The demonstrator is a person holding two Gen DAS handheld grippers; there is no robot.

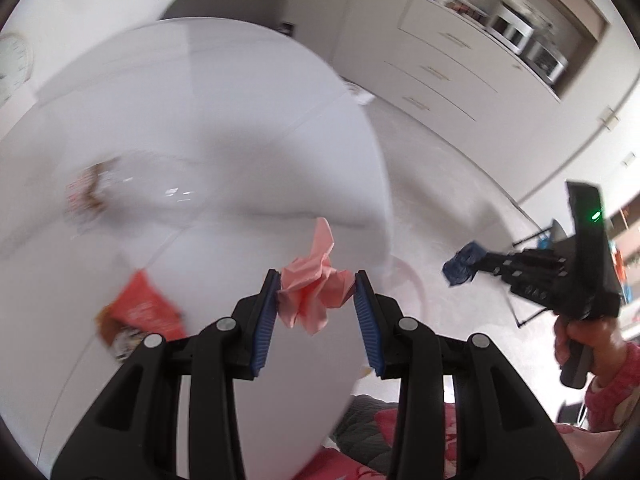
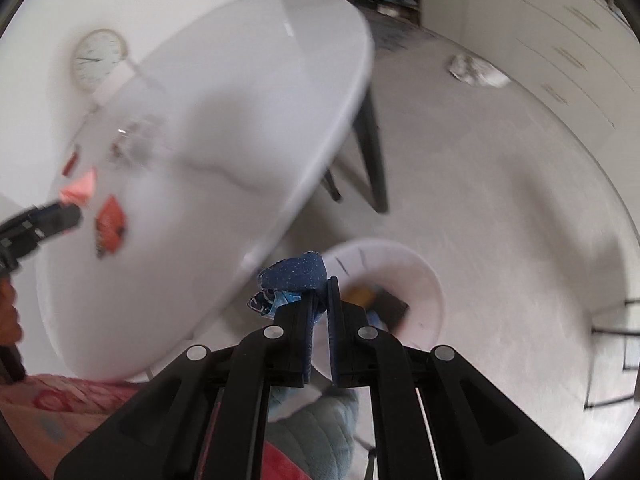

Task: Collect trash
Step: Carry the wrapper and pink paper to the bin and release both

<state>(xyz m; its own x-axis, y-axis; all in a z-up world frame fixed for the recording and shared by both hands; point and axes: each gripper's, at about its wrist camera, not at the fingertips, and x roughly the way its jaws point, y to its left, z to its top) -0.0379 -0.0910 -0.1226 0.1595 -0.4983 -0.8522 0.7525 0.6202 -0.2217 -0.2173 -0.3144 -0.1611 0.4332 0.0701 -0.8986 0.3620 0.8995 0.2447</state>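
Note:
My left gripper (image 1: 315,289) is shut on a crumpled pink paper (image 1: 316,284), held above the near edge of the round white table (image 1: 224,92). The same pink paper (image 2: 80,188) shows at the far left of the right wrist view. My right gripper (image 2: 320,284) is shut on a crumpled dark blue wrapper (image 2: 294,274), held over the floor just beside a pale pink bin (image 2: 424,276). From the left wrist view the right gripper (image 1: 480,264) with the blue wrapper (image 1: 464,264) is off to the right. An orange snack packet (image 1: 140,316) lies on the table, with blurred clear plastic (image 1: 120,192) farther back.
The bin holds several pieces of trash (image 2: 380,300). A person's hand and pink sleeve (image 1: 600,352) hold the right gripper. Dark table legs (image 2: 372,152) stand on the pale floor. A white cabinet with drawers (image 1: 452,56) lines the far wall. A white bundle (image 2: 476,70) lies on the floor.

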